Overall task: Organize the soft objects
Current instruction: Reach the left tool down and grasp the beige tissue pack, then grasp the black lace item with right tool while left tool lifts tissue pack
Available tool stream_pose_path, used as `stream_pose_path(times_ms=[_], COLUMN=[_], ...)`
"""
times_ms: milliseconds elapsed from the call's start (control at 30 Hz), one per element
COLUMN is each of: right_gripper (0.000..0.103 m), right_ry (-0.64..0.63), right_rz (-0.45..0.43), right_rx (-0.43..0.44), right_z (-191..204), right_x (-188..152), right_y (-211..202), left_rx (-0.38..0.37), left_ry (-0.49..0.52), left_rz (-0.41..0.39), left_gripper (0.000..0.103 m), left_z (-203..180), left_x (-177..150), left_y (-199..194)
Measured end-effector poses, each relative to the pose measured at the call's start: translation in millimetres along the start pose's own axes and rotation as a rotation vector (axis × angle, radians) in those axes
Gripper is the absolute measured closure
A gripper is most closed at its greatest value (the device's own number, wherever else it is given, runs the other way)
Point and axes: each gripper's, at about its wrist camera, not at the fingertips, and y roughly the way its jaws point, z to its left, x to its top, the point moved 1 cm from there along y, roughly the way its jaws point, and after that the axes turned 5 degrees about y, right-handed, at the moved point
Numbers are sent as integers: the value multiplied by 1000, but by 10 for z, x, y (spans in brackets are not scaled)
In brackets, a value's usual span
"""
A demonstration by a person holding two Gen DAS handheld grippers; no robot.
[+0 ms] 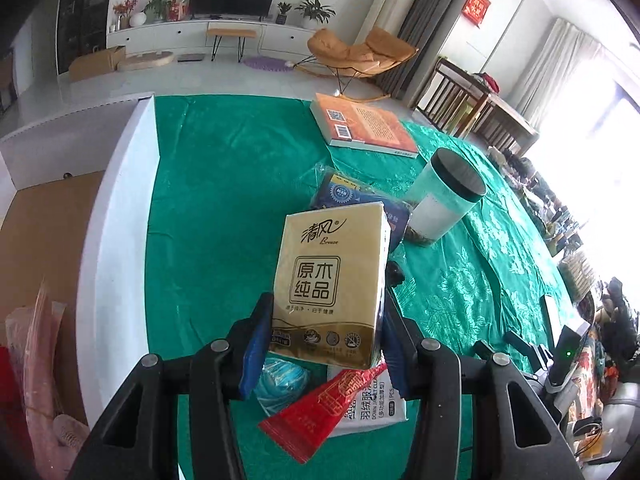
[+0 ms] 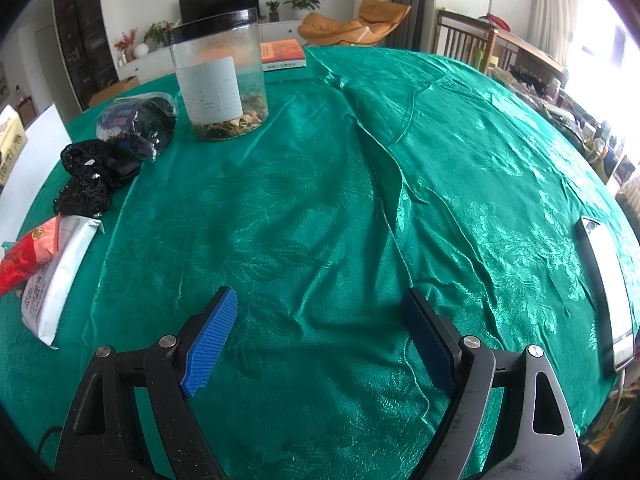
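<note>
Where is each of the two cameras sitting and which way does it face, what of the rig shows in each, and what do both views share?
Left wrist: rides the left gripper, looking down across the green tablecloth toward the TV wall; its jaws clamp a gold tissue pack.
Right wrist: rides the right gripper, tilted down over bare tablecloth toward the same wall; its jaws stand open and empty.
Shared: the clear jar, orange book, red packet and white packet.
</note>
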Motion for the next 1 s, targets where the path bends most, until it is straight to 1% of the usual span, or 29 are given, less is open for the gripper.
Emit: stream_pose_path(times_ms=[200, 233, 267, 333, 467, 567, 667, 700, 767, 833, 867, 900, 967, 1000], right_gripper=[17, 17, 17, 17, 17, 17, 17, 17, 17, 18, 19, 20, 20, 23], right_ry=[-14, -12, -5, 4, -68, -79, -59, -67, -129, -223, -265, -296, -308, -297], right_rz=[-16, -22, -29, -37, -59, -46, -21, -13, 7, 51, 88, 117, 138, 146], right_rx=[5, 17, 48, 139, 251, 320, 388, 409, 438, 444, 422, 378, 304, 295], right_z=[41, 56, 83, 190, 555, 773, 997, 1110, 1409, 1756, 1894, 2019, 2132, 2137], right_x=[-22, -33, -48, -83, -79, 103, 428, 546, 718, 798, 815, 811, 812, 817], right_y=[-42, -65, -95, -176, -321, -329, -284, -265, -212, -78, 30, 151, 373, 472], left_rx=[24, 28, 32, 36, 36, 48, 43, 40, 39, 43, 44, 44, 42, 43], left_ry=[10, 13, 15, 10, -13, -12, -20, -22, -23, -20, -20, -21, -24, -23], left_rz=[-33, -44, -52, -68, -91, -105, -121, -125, -127, -128, -127, -125, -120, -116], left_gripper=[54, 54, 54, 54, 54, 54, 54, 54, 53, 53, 53, 53, 53, 53], left_z=[85, 97, 109, 147, 235, 256, 268, 268, 271, 273, 277, 279, 287, 289], left_x=[-179, -205, -231, -277, -353, -378, -391, -397, -412, -433, -441, -450, -467, -473], left_y=[-245, -297, -342, -425, -542, -608, -678, -698, -721, -737, -739, -737, -724, -711])
